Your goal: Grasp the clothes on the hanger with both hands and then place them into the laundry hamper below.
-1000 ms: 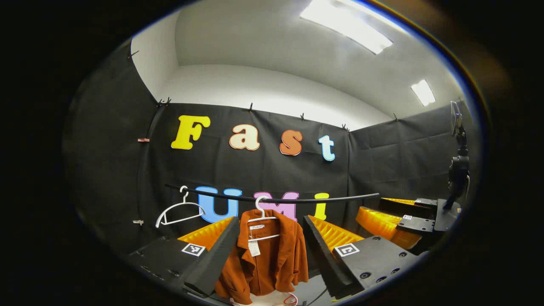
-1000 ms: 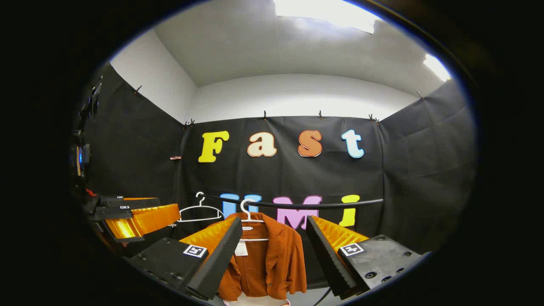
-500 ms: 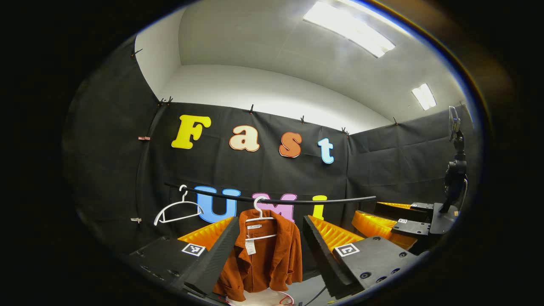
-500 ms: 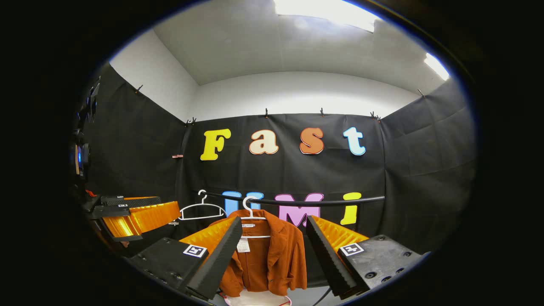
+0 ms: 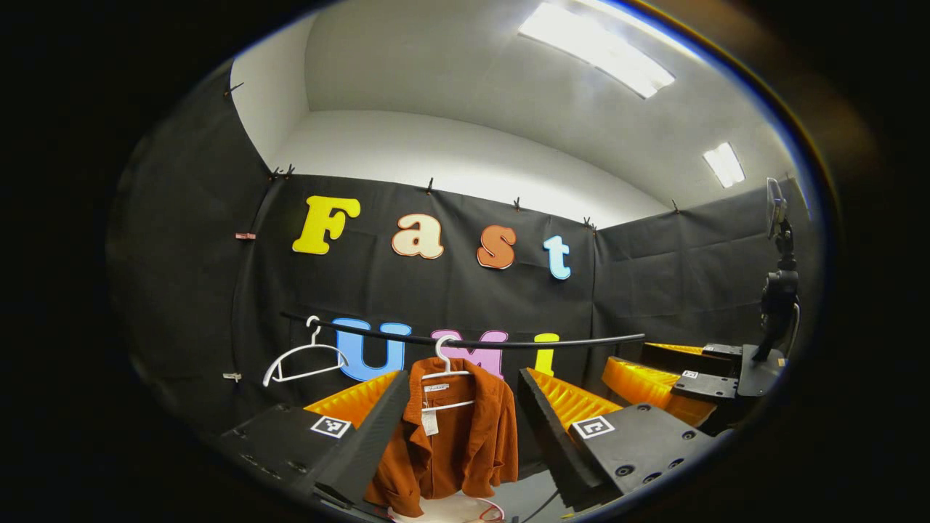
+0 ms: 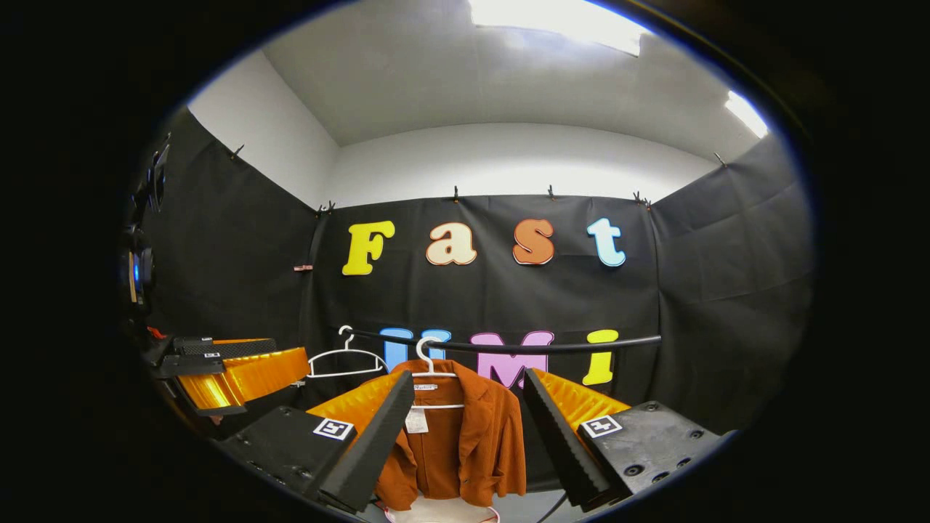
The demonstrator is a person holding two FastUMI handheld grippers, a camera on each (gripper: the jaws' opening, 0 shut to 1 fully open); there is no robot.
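Observation:
A rust-orange jacket (image 5: 454,443) hangs on a white hanger (image 5: 445,367) from a black rail (image 5: 567,339); the right gripper view shows the same jacket (image 6: 465,447) on its hanger (image 6: 429,363). Below it peeks the pale rim of the laundry hamper (image 5: 465,508), seen again as the hamper (image 6: 439,513) in the right gripper view. My left gripper (image 5: 461,421) is open, well short of the jacket, which shows in the gap between its fingers. My right gripper (image 6: 465,421) is open too, framing the jacket from a distance.
An empty white hanger (image 5: 301,356) hangs left of the jacket on the rail; it appears as the empty hanger (image 6: 345,357) in the right gripper view. The other gripper (image 5: 672,381) shows at the right of the left gripper view, and the other gripper (image 6: 225,367) at the left of the right one.
Both views have shifted only slightly; the jacket sits a touch higher in them, and the hamper rim shows more. Both grippers stay open.

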